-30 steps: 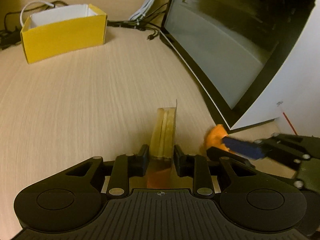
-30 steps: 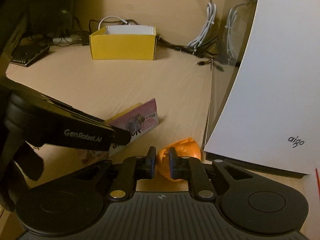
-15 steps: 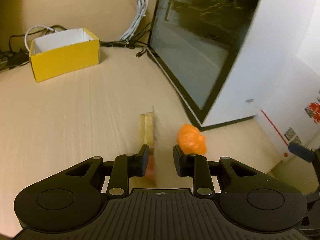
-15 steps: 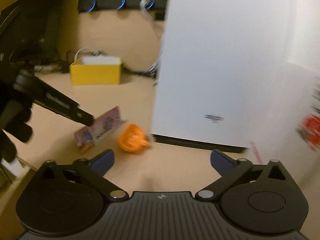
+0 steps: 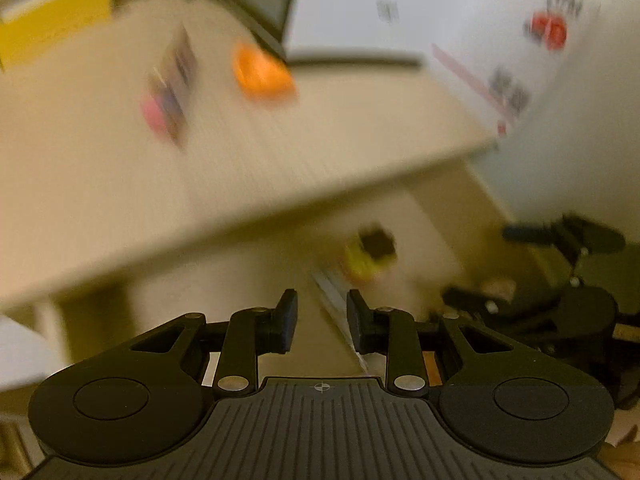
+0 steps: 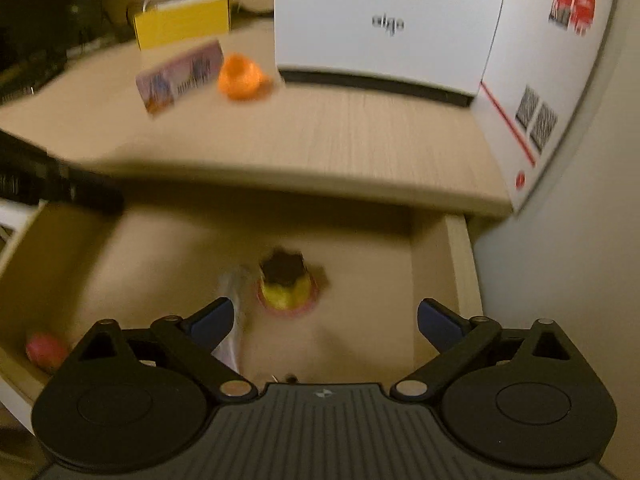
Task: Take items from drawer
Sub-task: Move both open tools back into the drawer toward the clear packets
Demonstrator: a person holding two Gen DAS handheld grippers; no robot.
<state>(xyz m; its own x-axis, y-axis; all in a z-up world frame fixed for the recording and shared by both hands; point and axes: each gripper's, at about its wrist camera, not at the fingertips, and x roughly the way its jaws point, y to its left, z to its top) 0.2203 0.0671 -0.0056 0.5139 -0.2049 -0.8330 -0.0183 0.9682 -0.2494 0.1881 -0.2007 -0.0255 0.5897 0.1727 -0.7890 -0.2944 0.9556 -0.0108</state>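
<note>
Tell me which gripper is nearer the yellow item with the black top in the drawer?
Right, probably. The right gripper hangs open directly over the yellow item; the left gripper sits further back, the item ahead of it.

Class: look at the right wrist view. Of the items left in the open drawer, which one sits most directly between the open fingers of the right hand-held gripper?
The yellow bottle with the dark cap; the pink ball lies far off in the drawer's left corner.
</note>
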